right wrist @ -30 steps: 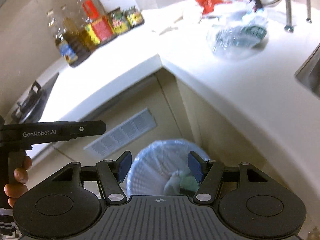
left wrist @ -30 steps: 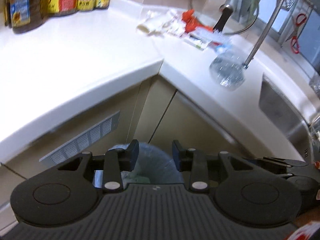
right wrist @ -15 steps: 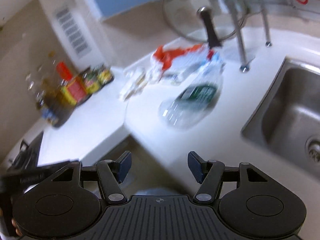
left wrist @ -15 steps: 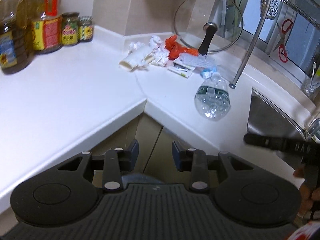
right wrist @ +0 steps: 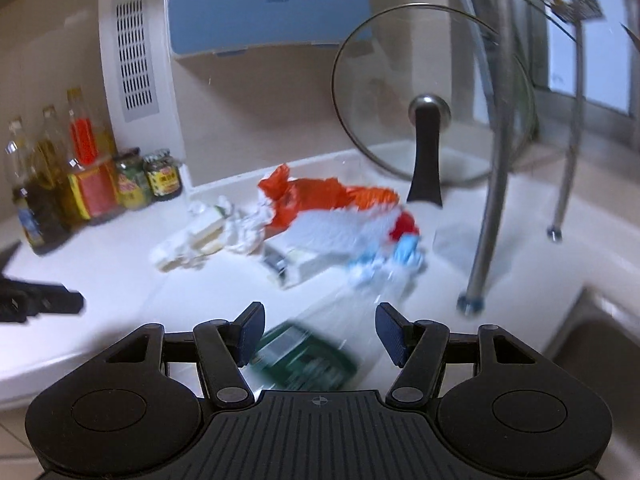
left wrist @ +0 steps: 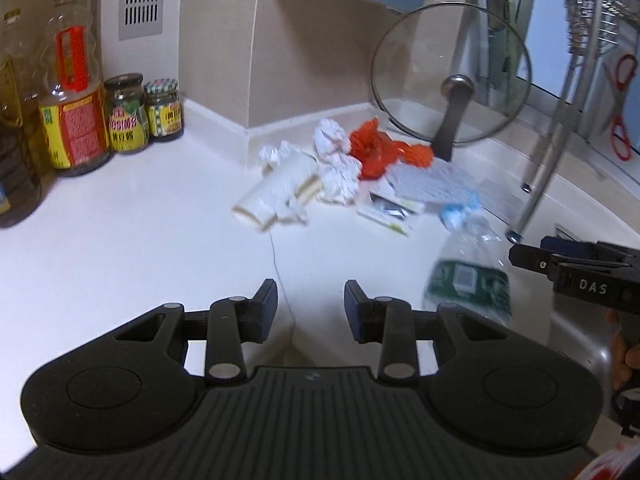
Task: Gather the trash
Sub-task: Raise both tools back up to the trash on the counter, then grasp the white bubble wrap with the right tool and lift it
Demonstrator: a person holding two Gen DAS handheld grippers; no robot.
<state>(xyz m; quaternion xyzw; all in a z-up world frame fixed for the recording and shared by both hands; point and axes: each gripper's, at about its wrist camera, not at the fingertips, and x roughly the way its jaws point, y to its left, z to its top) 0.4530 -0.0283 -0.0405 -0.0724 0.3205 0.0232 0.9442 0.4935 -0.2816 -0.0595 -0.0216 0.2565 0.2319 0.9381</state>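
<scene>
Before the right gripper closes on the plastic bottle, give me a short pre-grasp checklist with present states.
1. Right gripper jaws open: ok.
2. Plastic bottle lies between the jaws: ok; its green label sits in the gap.
3. Bottle free of the trash pile: cannot tell; its blue cap end is blurred against the pile.
4. Left gripper open and empty: ok.
5. Left gripper apart from the bottle: ok.
6. Image sharp enough to judge contact: not ok.

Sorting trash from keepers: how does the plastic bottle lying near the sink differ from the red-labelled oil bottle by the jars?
The plastic bottle lies on its side; the oil bottle stands upright. The plastic bottle has a green label, the oil bottle a red and yellow one. The plastic bottle looks empty; the oil bottle holds dark liquid low down. Both are clear plastic.
</scene>
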